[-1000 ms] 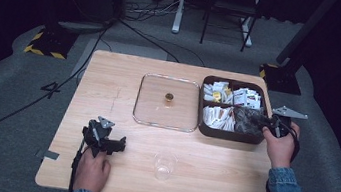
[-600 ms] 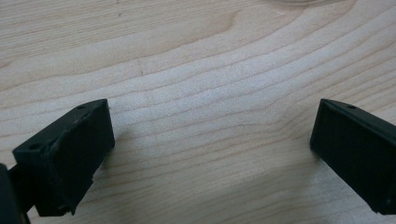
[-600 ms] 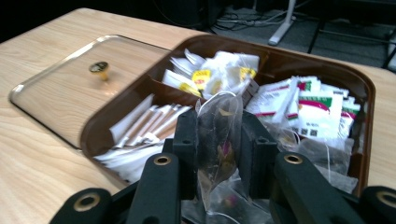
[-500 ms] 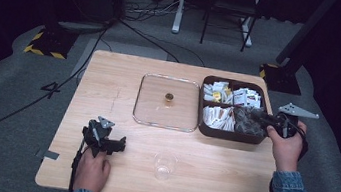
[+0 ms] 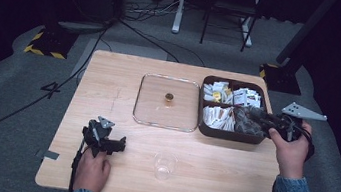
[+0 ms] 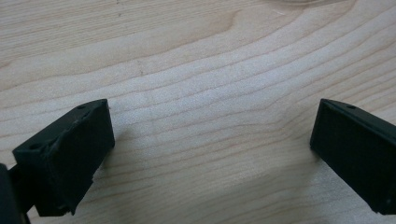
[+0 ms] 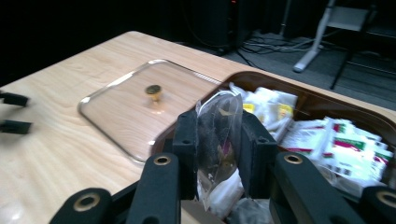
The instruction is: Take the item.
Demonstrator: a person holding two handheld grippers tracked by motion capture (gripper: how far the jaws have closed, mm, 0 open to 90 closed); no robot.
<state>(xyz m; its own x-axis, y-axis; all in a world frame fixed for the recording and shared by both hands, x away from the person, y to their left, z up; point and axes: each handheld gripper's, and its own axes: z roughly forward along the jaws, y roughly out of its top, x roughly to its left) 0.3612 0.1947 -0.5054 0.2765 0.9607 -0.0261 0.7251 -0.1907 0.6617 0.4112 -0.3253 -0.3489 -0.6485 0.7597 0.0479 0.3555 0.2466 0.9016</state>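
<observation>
Where the table's (image 5: pixel 226 184) near edge runs, a small clear plastic cup (image 5: pixel 164 166) stands upright close to it, about midway along and hard to pick out against the wood. Toward the near left corner the person's left hand (image 5: pixel 91 171) holds the left gripper (image 5: pixel 118 145) low over the surface; in the left gripper view its two black jaws stand wide apart with bare wood grain between them, both cut off by the frame. Farther in, a clear glass lid (image 5: pixel 167 101) with a small brass knob (image 5: pixel 169 96) lies flat on the middle of the table, its right edge just beside a dark brown compartment box (image 5: pixel 228 133) at the right edge. The right hand (image 5: pixel 291 152) holds the right gripper (image 5: pixel 255 117) over the box's near right compartment. In the right gripper view, the jaws are clamped on a clear sachet (image 7: pixel 217 135) of dark contents, held upright; its lower end is hidden behind the gripper. White packets (image 5: pixel 235 96) fill the other compartments, their print too blurred to read.
</observation>
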